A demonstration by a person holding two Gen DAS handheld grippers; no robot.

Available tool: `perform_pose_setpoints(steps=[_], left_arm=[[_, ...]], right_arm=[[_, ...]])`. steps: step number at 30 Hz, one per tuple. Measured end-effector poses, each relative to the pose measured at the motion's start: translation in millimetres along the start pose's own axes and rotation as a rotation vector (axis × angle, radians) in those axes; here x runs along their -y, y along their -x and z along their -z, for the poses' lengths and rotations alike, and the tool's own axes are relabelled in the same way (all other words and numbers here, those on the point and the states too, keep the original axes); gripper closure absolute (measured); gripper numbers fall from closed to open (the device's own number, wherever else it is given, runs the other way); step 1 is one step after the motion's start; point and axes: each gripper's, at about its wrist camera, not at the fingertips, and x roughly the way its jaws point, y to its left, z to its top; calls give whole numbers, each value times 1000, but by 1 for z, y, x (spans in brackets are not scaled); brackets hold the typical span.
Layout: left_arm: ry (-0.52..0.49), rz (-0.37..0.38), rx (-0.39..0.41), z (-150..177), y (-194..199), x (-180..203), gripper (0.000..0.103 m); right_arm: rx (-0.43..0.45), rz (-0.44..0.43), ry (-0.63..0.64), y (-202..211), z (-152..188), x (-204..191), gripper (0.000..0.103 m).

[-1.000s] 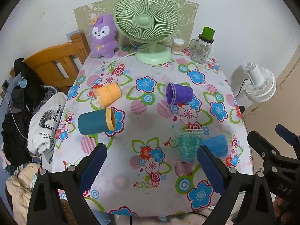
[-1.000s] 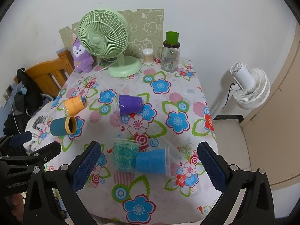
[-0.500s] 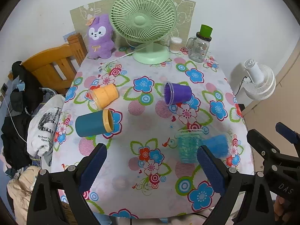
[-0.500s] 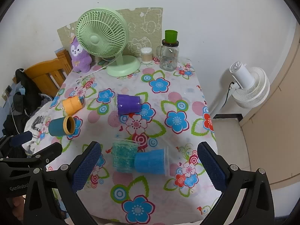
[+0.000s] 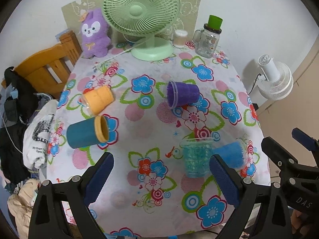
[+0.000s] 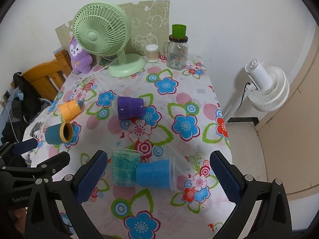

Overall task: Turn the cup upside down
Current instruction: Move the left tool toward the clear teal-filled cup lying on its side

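Note:
Several cups lie on their sides on the floral tablecloth point(image 5: 151, 131): an orange cup point(image 5: 99, 101), a teal cup with an orange rim point(image 5: 87, 132), a purple cup point(image 5: 182, 96) and a blue cup point(image 5: 230, 154). A clear greenish cup point(image 5: 196, 157) stands upright beside the blue one. In the right wrist view the blue cup point(image 6: 155, 174) lies between the fingers, next to the greenish cup point(image 6: 124, 168). My left gripper point(image 5: 161, 181) and right gripper point(image 6: 159, 176) are both open and empty, above the table's near edge.
A green fan point(image 5: 142, 14), a purple plush toy point(image 5: 94, 33), a glass jar with a green lid point(image 5: 208, 39) and a small container point(image 5: 180, 38) stand at the back. A wooden chair with clothes point(image 5: 39, 73) is left. A white fan point(image 5: 275, 79) is right.
Both grippers have drawn back and risen slightly, so the table looks a little farther away. The cups have not moved.

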Motion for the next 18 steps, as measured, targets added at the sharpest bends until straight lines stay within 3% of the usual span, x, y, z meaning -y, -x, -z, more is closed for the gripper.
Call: perform_pose_setpoints(steps=[10,18], left_arm=[[-8,51,-103,1,-53,18,6],[-53,71,-132,5,-81,40,6]], right_arm=[[-67,19,-33,-38,5,23,0],[-105,1,-98,-60,8,43,0]])
